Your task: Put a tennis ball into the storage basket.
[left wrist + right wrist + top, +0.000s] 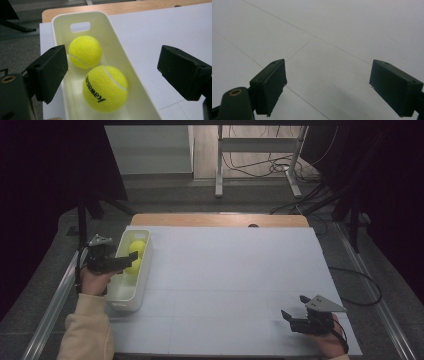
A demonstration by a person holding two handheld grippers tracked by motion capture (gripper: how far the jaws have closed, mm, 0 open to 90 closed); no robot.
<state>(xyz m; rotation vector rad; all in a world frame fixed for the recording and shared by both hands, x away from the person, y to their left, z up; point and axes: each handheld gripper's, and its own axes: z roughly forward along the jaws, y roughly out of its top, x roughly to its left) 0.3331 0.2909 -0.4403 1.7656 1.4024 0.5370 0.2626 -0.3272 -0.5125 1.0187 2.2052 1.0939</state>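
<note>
Where the tray [117,47] lies, left fingers [50,72] wide apart, empty, nearer tennis ball [105,88] loose between them.

Cream sleeve [87,332] on the left arm; black grippers with blocky jaws; grey three-cornered plate [326,304]

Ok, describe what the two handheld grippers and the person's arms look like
Both are black. The left gripper and the right gripper each end in two blocky black jaws with flat pads, small screw holes at the corners, and a brass-coloured ring near the base. Each carries a grey three-cornered plate on top, and dark cables loop at the hands. The left arm wears a cream long sleeve.
</note>
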